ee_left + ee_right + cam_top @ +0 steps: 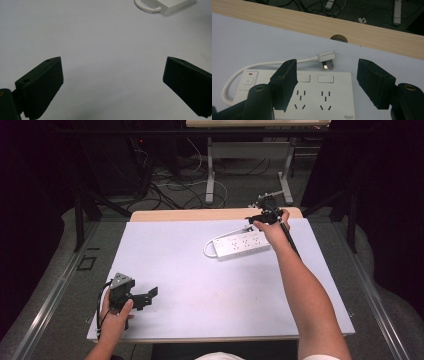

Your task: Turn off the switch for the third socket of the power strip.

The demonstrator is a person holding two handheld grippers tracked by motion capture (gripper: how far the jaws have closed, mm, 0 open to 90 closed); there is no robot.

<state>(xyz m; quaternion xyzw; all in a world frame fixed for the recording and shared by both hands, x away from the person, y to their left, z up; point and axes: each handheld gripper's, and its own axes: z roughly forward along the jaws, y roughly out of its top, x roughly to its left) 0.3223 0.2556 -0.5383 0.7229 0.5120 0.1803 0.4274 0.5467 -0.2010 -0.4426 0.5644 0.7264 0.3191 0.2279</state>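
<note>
The work in hand looks like the approach to the white power strip [239, 245], which lies on the far right part of the white mat [200, 285], near the table's wooden far edge [312, 23]; its cord [249, 67] loops out from the switch end and runs back along the far side to the plug [325, 60], which lies flat on the mat just beyond the strip, prongs bare and in no socket. The right gripper [327, 80] hangs over the strip with its jaws fairly wide apart and nothing between the pads; seen along the jaws, the plug sits in the gap between them but farther off, so nothing is gripped yet. The left gripper [142, 295] rests near the mat's front left corner, well apart from the strip, jaws spread wide over bare mat. As a judgement, the step is reaching for the plug; the next move calls for lowering the right jaws past the strip's far edge, straddling the plug's body rather than the thin cord, then closing squarely so the prongs stay free; a skewed grip could let the flat plug twist or slide.
</note>
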